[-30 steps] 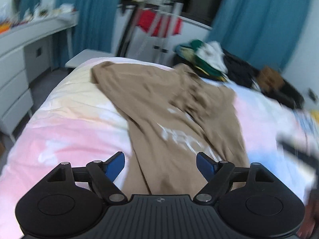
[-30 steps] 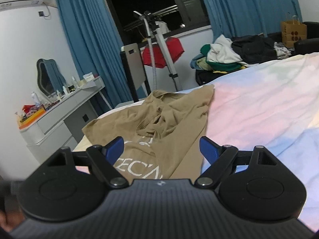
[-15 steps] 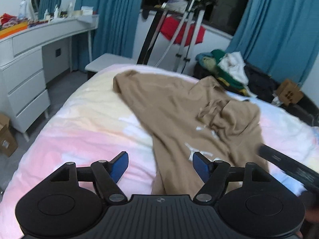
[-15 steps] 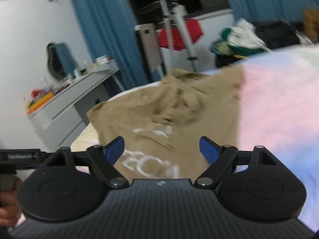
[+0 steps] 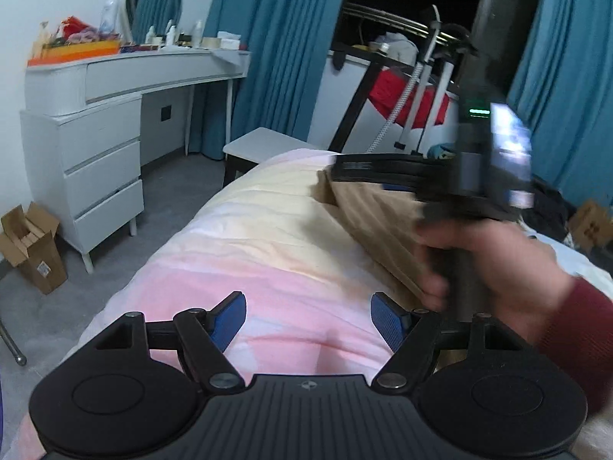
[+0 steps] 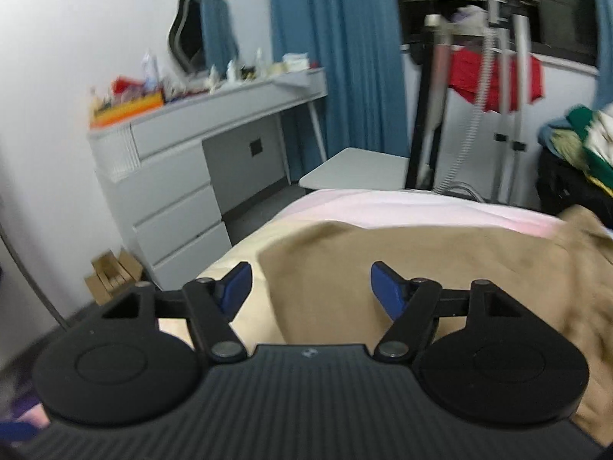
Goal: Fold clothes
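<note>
While the cardboard box [image 5: 32,247] sits on the floor at far left and the white dresser [image 5: 101,161] stands beside it, your left gripper [image 5: 308,318] hovers over the pink-and-cream bedspread [image 5: 268,237]. Its jaws are spread wide with nothing between them. Right of that, the tan garment [image 5: 377,214] lies on the bed, unfolded and rumpled. Your right hand [image 5: 494,264], red sleeve at the wrist, grips the handle of the other tool above the garment; motion-blurred. In the right wrist view, your right gripper [image 6: 310,287] is low over the tan garment's left edge [image 6: 440,257]. Jaws gape wide, holding nothing; whether they touch the cloth, cannot tell. Behind: blue curtain [image 6: 337,57], a drying rack [image 6: 498,76] with a red cloth on it, a clothes pile [image 6: 582,134] at far right.
</note>
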A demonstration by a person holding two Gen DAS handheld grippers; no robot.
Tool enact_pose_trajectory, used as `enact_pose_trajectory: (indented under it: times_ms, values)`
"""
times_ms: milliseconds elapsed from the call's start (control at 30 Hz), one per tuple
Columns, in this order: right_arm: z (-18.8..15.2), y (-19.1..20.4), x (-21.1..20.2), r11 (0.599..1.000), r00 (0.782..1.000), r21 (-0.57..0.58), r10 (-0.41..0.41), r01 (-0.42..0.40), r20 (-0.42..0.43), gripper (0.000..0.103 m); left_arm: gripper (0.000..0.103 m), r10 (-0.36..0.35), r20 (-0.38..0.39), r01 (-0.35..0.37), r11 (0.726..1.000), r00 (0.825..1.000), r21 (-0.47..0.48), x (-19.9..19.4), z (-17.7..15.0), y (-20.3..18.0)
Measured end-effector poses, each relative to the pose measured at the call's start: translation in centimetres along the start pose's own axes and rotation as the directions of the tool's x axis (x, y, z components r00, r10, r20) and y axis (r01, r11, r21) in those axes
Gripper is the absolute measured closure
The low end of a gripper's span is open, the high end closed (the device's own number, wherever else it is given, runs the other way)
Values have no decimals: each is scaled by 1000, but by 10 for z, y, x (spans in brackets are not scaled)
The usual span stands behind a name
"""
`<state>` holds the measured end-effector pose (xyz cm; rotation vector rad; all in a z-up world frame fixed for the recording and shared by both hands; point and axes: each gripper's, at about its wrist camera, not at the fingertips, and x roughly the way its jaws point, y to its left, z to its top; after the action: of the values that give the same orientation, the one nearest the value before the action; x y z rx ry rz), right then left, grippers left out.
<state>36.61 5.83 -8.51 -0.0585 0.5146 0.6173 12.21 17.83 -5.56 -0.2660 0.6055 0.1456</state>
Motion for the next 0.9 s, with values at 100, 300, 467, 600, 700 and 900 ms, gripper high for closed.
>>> enact_pose_trajectory:
  times_ms: [100,300,467,600,700,900]
  values:
    - [0,10,39,999,998,-36,-33,31,-61,38,29,6,30,-8,998,1000,64,-1,-6,0]
    - [0,11,52,980,984,-133,-158,147,-81,96,29,-10,19,8,994,1000,112,8,-11,-10]
    - [17,-38,-19,969,971,91,-234,228,54,96,28,-38,26,35,993,999,117,4,-11,-15]
    - [2,-106,-82,883,939,384,-329,268,101,96,28,-50,35,45,990,998,133,3,-12,-23]
    - [-32,-158,-117,762,915,579,-397,289,65,96,28,-52,39,45,985,998,167,4,-15,-33]
    - [-109,-223,-141,575,934,773,-351,270,-65,93,27,-92,22,86,977,996,196,17,-20,-43]
